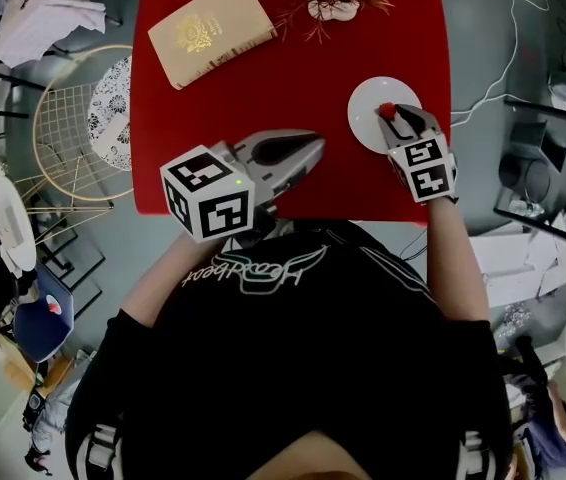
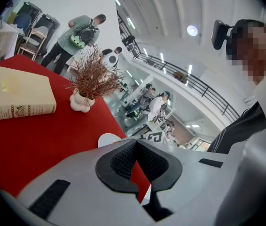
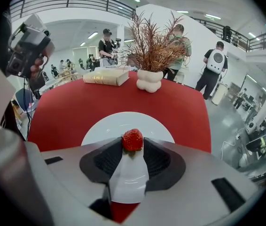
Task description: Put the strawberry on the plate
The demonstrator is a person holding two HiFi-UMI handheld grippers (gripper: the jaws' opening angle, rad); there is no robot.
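Note:
My right gripper is shut on a red strawberry, which is pinched between the tips of its dark pads. It holds the berry just over the near part of a round white plate on the red table. The berry looks slightly above the plate's surface. My left gripper hovers over the table's front middle, left of the plate. Its jaws meet at the tips with nothing between them. In the left gripper view the plate peeks over that gripper's body.
A cream book lies at the table's far left. A dried plant in a white vase stands at the far middle. A wire chair is left of the table, and several people stand beyond it.

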